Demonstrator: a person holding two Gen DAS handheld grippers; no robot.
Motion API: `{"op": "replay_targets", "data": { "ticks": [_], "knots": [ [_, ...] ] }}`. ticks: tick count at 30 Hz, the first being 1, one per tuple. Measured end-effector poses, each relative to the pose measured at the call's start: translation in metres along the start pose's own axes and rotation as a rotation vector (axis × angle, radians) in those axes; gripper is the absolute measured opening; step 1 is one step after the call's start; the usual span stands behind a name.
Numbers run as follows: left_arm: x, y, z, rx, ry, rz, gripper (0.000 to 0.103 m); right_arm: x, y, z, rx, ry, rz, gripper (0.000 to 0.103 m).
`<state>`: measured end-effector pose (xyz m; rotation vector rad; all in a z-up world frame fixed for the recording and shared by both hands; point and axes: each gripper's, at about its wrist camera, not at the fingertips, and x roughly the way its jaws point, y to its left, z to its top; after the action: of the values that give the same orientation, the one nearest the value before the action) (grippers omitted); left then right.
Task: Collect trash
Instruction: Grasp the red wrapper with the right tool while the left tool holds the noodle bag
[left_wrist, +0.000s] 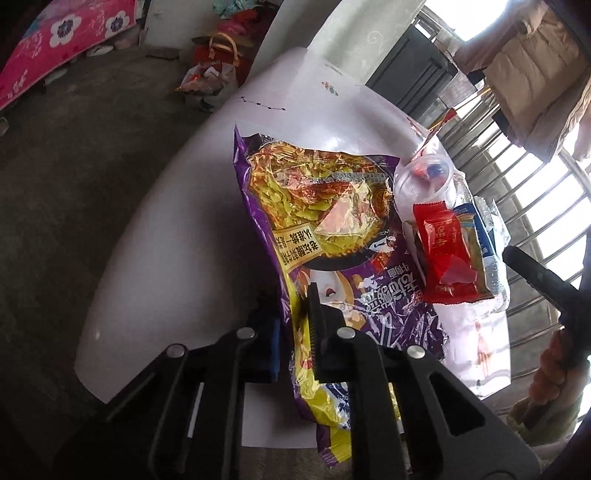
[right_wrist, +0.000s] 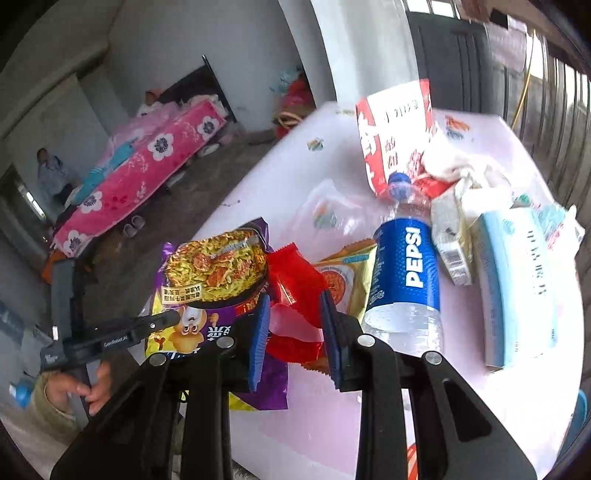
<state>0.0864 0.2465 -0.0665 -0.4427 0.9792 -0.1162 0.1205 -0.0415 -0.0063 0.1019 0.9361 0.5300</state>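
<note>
A purple and yellow instant noodle bag (left_wrist: 325, 221) lies on the white table (left_wrist: 166, 258). My left gripper (left_wrist: 295, 325) is shut on its near edge, which passes between the fingers. The bag also shows in the right wrist view (right_wrist: 218, 269). A red wrapper (right_wrist: 291, 291) lies beside it, and my right gripper (right_wrist: 293, 328) is open with its blue pads on either side of that wrapper. The red wrapper shows in the left wrist view (left_wrist: 447, 251) too. A Pepsi bottle (right_wrist: 406, 280) lies to the right of my right gripper.
A clear plastic cup (left_wrist: 424, 181), a red and white carton (right_wrist: 395, 133), crumpled tissues (right_wrist: 465, 173), a light blue tissue pack (right_wrist: 517, 280) and a yellow packet (right_wrist: 343, 277) crowd the table. A bag of rubbish (left_wrist: 210, 81) stands on the floor beyond. A pink bed (right_wrist: 147, 173) is at the back.
</note>
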Motion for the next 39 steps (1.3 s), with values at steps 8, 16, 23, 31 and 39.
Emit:
{"op": "replay_targets", "data": {
  "ticks": [8,16,23,31,39],
  "knots": [
    [0.002,-0.005,0.000,0.054,-0.005,0.028,0.009,0.038,-0.006,0.005,0.054,0.104,-0.082,0.033],
    [0.007,-0.008,0.001,0.075,-0.003,0.018,0.008,0.052,0.005,0.009,0.001,0.129,-0.160,0.033],
    [0.008,-0.009,0.000,0.087,-0.004,0.009,0.008,0.065,0.022,0.010,-0.096,0.146,-0.213,0.019],
    [0.005,-0.011,-0.002,0.111,-0.020,0.009,0.007,0.055,0.029,0.007,-0.099,0.112,-0.149,0.004],
    [-0.015,-0.004,0.001,0.107,-0.072,0.008,0.002,0.023,0.030,0.015,-0.078,0.018,-0.106,0.003]
  ]
}}
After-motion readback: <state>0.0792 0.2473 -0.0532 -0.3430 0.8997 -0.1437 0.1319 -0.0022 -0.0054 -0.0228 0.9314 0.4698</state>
